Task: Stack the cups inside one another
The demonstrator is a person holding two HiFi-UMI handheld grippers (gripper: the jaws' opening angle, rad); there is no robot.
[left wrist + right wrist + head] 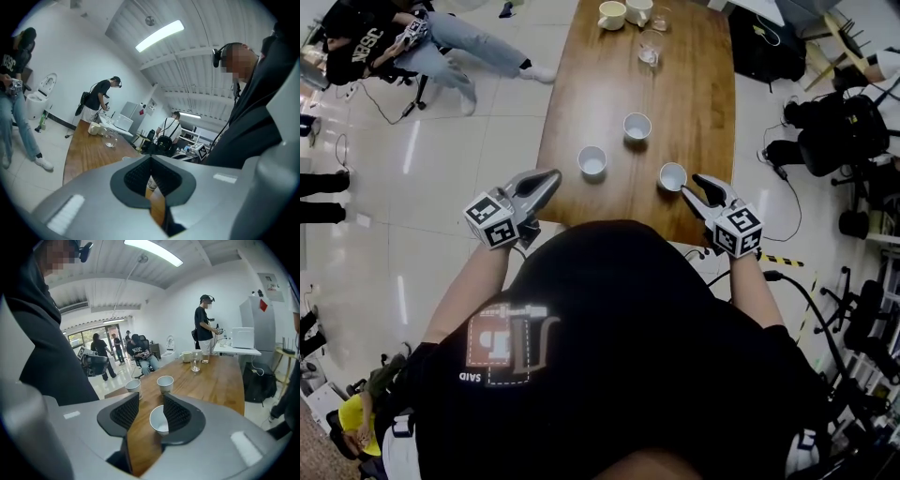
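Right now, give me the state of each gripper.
Left gripper: shut, nothing between its jaws.
Right gripper: open, with a white cup between its jaws, not clamped.

The work surface is a long wooden table (609,75) on a glossy tiled floor (422,187). At the table's far end stand a cream mug (612,14) and a second mug (638,9), side by side. A clear glass (650,47) stands just in front of them. A seated person in jeans (441,42) occupies a chair left of that end. A black bag (764,42) rests on the floor along the table's right edge, and a black office chair (839,131) stands further right. A standing person (205,326) faces a white side table (236,351) carrying a white box (243,337). A strip light (153,251) is mounted overhead.
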